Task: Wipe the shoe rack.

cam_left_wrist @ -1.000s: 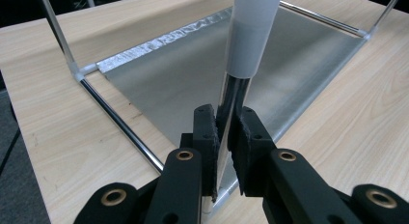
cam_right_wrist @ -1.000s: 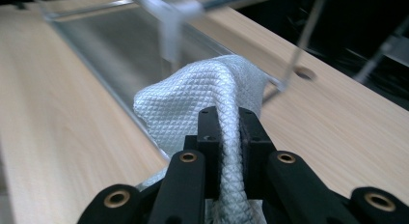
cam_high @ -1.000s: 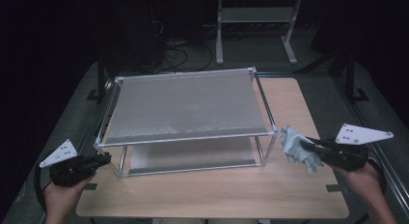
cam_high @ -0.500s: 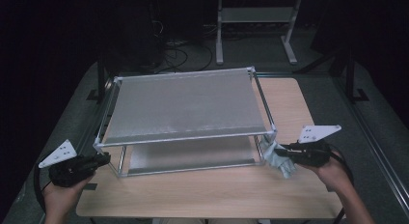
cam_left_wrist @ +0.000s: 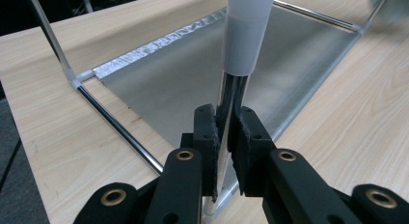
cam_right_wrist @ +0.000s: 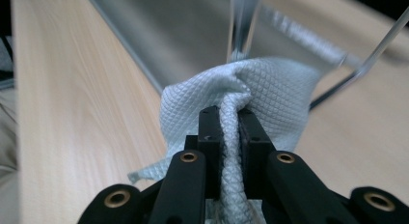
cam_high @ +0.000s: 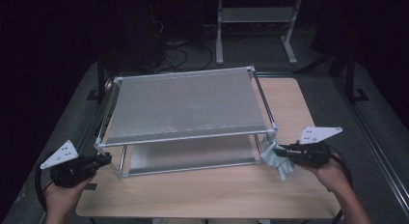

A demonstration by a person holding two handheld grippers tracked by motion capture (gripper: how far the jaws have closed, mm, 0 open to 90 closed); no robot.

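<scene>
Now we hold the cloth (cam_right_wrist: 270, 96) in the right gripper (cam_right_wrist: 230, 119); its jaws are closed on a bunched fold of this pale, quilted fabric. In the high view the cloth (cam_high: 279, 159) sits at the near right corner of the rack (cam_high: 188, 108), just beside the corner post and over the table (cam_high: 202, 195), and the right gripper (cam_high: 284, 151) points at that corner from the right. In the right gripper view the cloth looks pressed up to the post (cam_right_wrist: 243, 21), but we cannot tell if it really touches.

Our left gripper (cam_left_wrist: 224, 125) is clamped on the near left post (cam_left_wrist: 231, 93) of the rack, with the pads on the dark part of the post under a white sleeve. In the high view the left gripper (cam_high: 103, 160) meets this post low, near the table surface.

The rack has two metal shelves in a thin tube frame, the upper one tilted a little, and it stands on the wooden table. Behind the table we see a dark floor with cables (cam_high: 178, 52) and a white stand (cam_high: 253, 21).
</scene>
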